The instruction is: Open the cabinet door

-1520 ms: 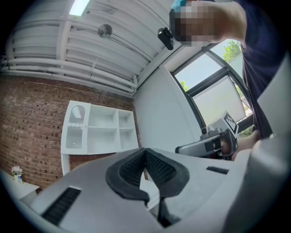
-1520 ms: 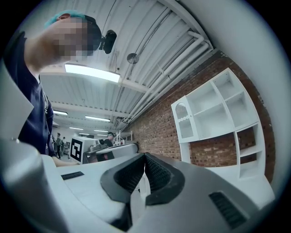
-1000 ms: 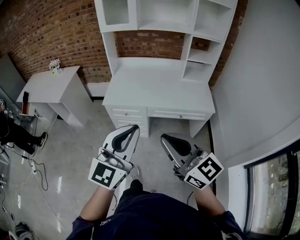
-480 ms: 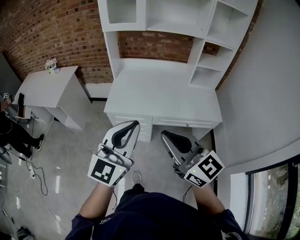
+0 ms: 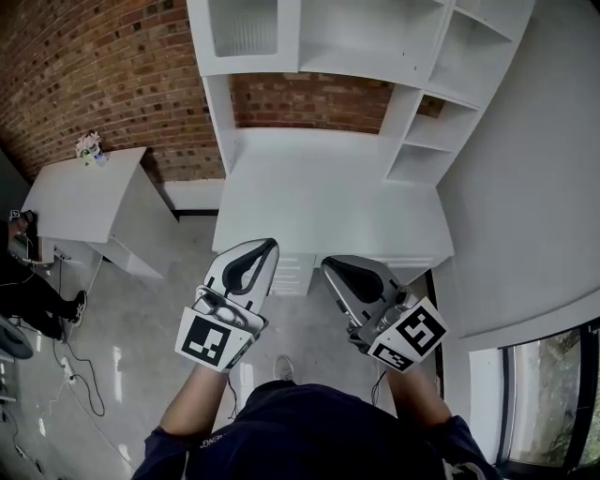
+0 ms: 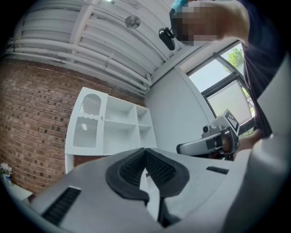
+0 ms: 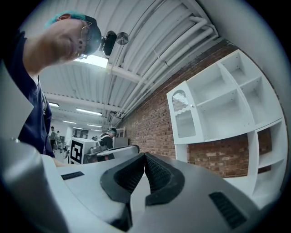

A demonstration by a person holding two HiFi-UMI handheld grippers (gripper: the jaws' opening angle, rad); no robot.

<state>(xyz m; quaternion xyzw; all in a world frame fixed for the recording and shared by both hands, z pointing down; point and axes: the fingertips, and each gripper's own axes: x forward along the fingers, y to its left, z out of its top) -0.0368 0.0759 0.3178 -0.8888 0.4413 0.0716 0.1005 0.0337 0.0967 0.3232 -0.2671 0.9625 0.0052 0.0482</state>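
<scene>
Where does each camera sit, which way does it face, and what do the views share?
Head view: on the person's head, looking steeply down at the white desk; shows both forearms, the left gripper and right gripper.
Left gripper view: on the left gripper, facing the hutch along shut jaws; right gripper and the person's body at right.
Right gripper view: on the right gripper, along shut jaws; hutch right, left gripper left.
Shared: all three show the hutch's cabinet door.

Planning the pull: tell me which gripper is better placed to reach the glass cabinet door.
Left. In the head view the cabinet door sits at the upper left of the hutch, roughly straight ahead of the left gripper; the right gripper lines up further right. Both are shut, empty and well short of it.
</scene>
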